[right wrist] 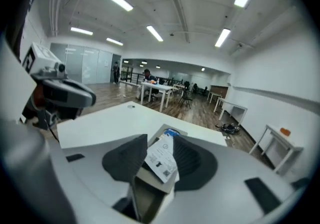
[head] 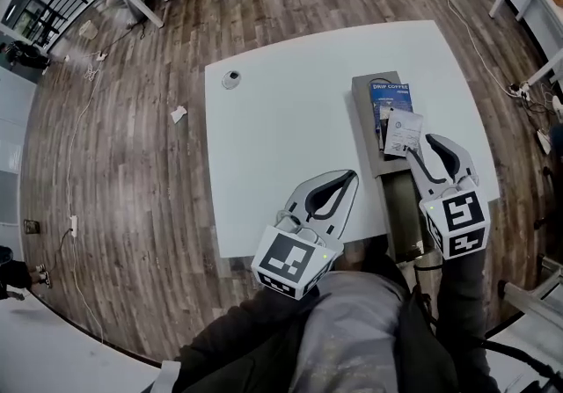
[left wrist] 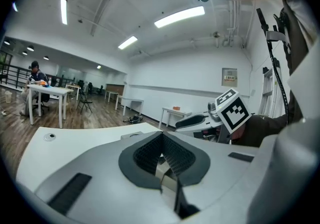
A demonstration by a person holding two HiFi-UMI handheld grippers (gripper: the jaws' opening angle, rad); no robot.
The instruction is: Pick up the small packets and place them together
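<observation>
A white printed packet (head: 403, 132) lies tilted on a blue drip-coffee packet (head: 390, 99), both on a long grey box (head: 365, 132) at the table's right side. My right gripper (head: 423, 147) is raised just short of the white packet and stands open, its pads not pressing on anything. In the right gripper view the white packet (right wrist: 162, 160) shows through the gap between the jaws, and the blue packet (right wrist: 171, 132) peeks out behind it. My left gripper (head: 350, 177) hovers over the table's near edge, shut with nothing in it; its pads (left wrist: 150, 155) meet.
A small round object (head: 230, 79) sits at the white table's (head: 281, 136) far left corner. The grey box reaches past the table's near edge. On the wood floor lie cables and a scrap of paper (head: 179, 113). Other tables stand further off, with a person (left wrist: 34, 75) seated at one.
</observation>
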